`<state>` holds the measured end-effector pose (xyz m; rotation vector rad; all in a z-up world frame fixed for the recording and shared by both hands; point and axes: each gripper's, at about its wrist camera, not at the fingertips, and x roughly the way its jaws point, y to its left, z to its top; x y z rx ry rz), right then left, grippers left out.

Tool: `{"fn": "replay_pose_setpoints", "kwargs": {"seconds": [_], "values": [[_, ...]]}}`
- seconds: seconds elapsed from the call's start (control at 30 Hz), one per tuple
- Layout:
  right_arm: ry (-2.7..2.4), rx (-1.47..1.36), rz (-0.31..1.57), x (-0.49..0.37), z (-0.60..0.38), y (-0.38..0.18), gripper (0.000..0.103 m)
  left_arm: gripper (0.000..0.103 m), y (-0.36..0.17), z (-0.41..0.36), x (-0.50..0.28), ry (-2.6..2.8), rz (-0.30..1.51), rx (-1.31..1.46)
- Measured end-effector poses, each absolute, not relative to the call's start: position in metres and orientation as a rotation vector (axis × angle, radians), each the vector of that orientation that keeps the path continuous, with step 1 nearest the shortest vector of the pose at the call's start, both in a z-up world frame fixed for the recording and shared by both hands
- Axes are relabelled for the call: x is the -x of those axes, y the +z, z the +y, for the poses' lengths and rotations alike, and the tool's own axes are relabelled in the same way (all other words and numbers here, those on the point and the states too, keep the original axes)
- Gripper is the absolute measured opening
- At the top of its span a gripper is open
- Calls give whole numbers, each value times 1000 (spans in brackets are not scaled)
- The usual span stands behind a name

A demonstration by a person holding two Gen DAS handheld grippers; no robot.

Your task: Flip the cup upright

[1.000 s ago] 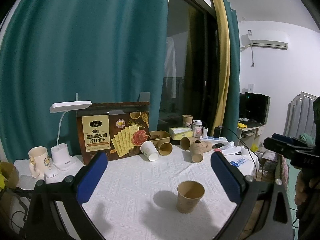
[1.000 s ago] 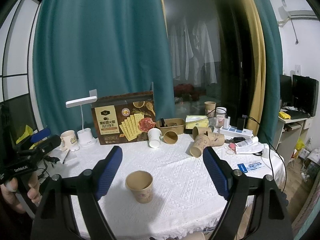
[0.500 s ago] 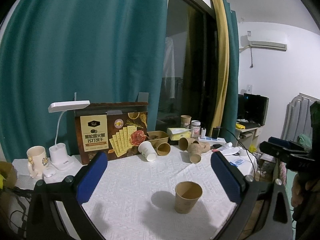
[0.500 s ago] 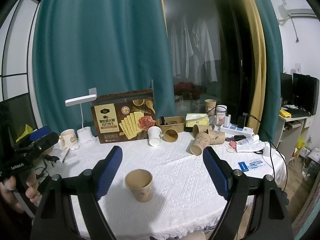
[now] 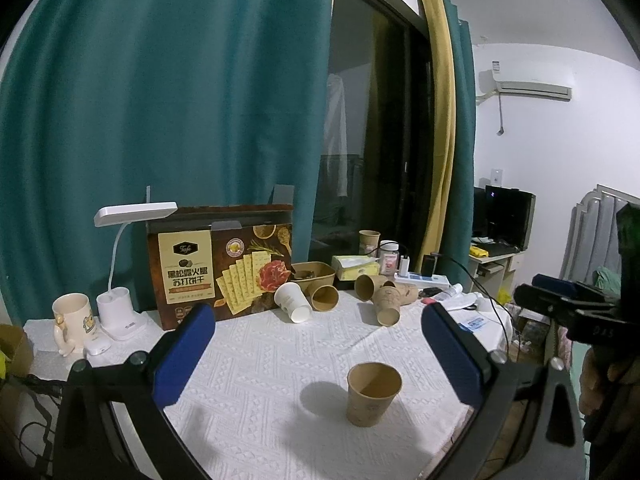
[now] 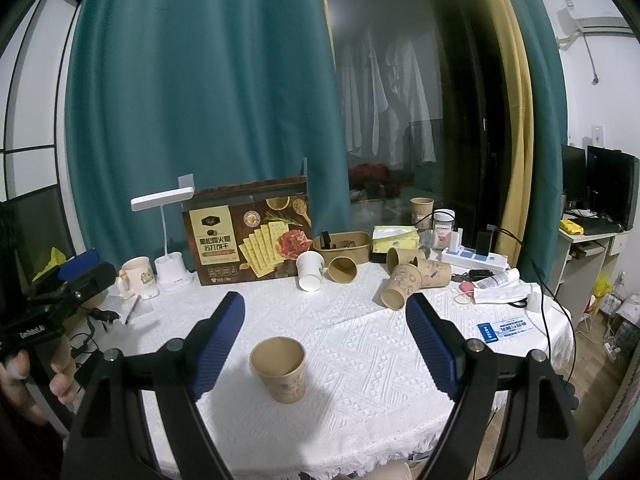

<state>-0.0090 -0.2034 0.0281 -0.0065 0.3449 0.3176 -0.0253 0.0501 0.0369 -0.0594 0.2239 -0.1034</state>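
Brown cup seen upright on tablecloth; left gripper & right gripper both spread wide, nothing gripped.

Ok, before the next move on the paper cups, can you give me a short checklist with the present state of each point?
1. Near brown cup upright: ok.
2. Left gripper open, nothing held: ok.
3. Right gripper open, nothing held: ok.
4. Other cups upright: not ok; white cup and brown cups lie tipped.
5. Tablecloth bare around the near cup: ok.
6. Cups empty: cannot tell.
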Motion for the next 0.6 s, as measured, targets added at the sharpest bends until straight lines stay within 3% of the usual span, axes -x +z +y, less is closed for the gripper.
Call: {"fn": "replay_pose_setpoints", "kwargs": {"seconds": [0.6], "values": [[322,8,355,7,-198,25,81,103,37,48,27,-121,239,59]]}}
